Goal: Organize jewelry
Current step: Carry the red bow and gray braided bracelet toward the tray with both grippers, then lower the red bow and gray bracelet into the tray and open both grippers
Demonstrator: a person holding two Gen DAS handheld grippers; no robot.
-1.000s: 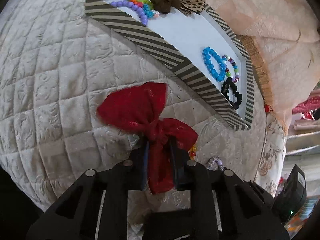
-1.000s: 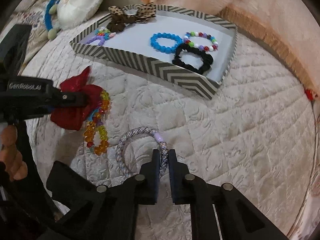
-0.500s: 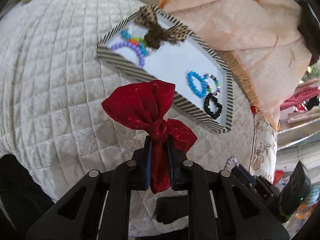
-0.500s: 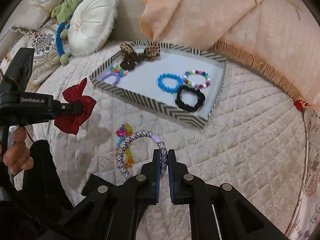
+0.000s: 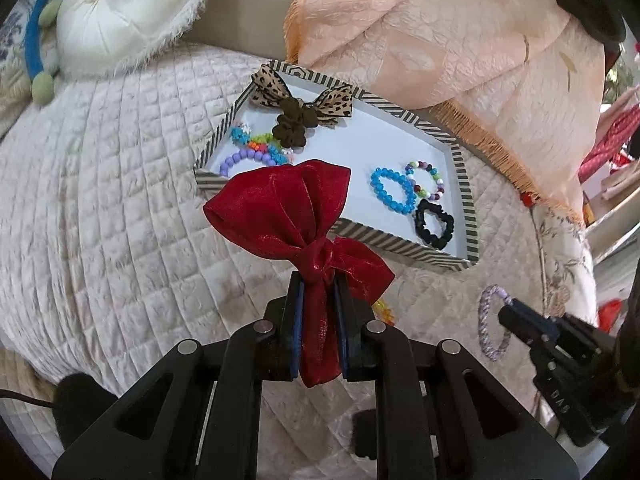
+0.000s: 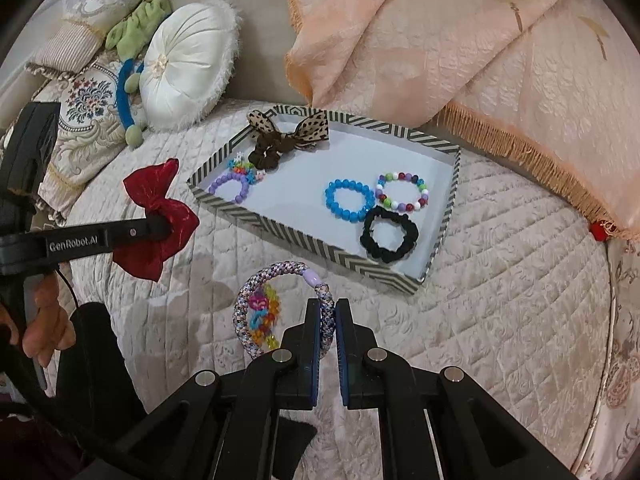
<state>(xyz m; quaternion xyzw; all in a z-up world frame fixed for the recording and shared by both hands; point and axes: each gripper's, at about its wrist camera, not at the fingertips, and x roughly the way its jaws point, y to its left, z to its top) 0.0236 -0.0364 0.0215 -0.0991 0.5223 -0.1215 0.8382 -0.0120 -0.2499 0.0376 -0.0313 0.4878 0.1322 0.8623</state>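
Both tools are loaded and held above the quilted bed (image 6: 500,320), so the step in hand looks like the carry toward the striped tray (image 6: 304,240). The left gripper (image 5: 319,304) has its jaws pressed narrow on the knot and tail of a red bow (image 5: 296,216), whose loops fan out just ahead of the jaws, clear of the quilt. The right gripper (image 6: 329,320) has its jaws closed on a woven bracelet (image 6: 280,276), which curls up and to the left of the jaws. Seen through that bracelet, a coloured bead bracelet (image 6: 262,314) lies on the bed, left of and below the right jaws. The tray sits ahead of both pairs of jaws and holds a leopard bow (image 6: 304,130), a brown scrunchie (image 6: 266,154), a purple bracelet (image 6: 230,186), a blue bracelet (image 6: 348,200), a mixed bead bracelet (image 6: 402,192) and a black scrunchie (image 6: 390,236). Next, each piece probably needs to travel forward over the near rim and be lowered onto bare tray floor, the bow perhaps beside the leopard bow and the bracelet near the other bracelets, before the jaws part. The bead bracelet would still need fetching.
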